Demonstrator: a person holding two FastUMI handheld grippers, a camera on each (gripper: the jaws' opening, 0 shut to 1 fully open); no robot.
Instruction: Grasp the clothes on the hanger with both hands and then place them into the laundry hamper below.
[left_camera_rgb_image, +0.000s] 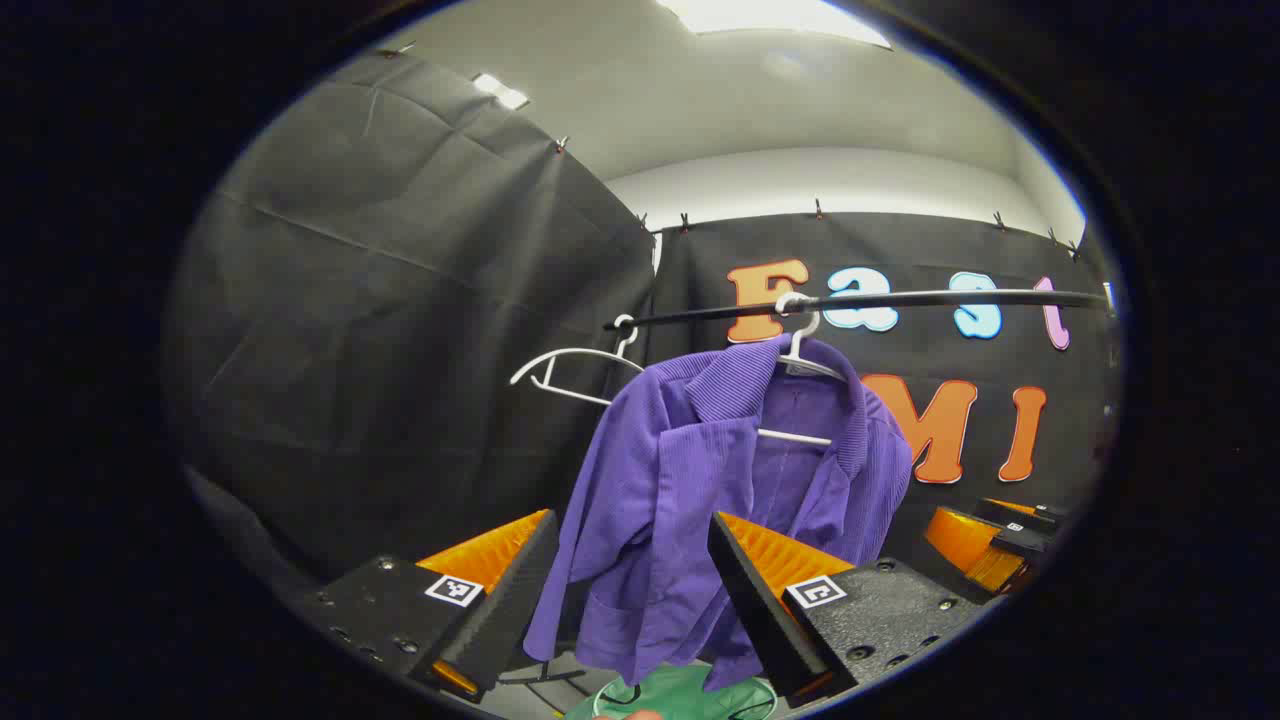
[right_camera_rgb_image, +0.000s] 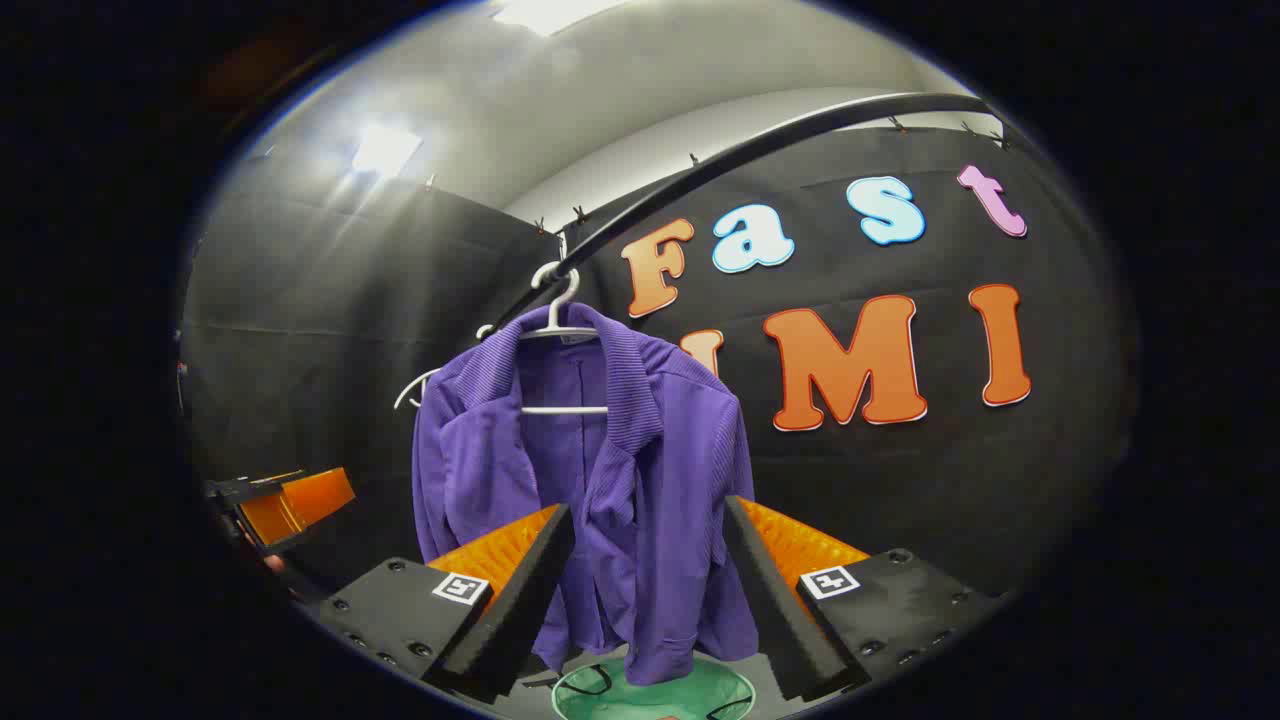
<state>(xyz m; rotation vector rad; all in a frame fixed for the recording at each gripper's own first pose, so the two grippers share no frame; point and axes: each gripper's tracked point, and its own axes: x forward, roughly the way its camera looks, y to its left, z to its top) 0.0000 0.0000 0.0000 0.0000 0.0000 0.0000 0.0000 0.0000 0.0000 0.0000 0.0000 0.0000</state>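
Left gripper view: unlabelled purple jacket (left_camera_rgb_image: 700, 500) on white hanger (left_camera_rgb_image: 800, 345).

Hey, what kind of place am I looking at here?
Likely a staged recording booth set up as a laundry corner: black cloth walls, a clothes rail with a purple jacket on a white hanger, and a green laundry hamper below.

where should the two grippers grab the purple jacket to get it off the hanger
Probably each shoulder of the purple jacket, beside the collar, approached from the front, one gripper per side. It hangs open-fronted on a white hanger hooked over the rail, so lifting both shoulders frees it. The green hamper sits directly below.
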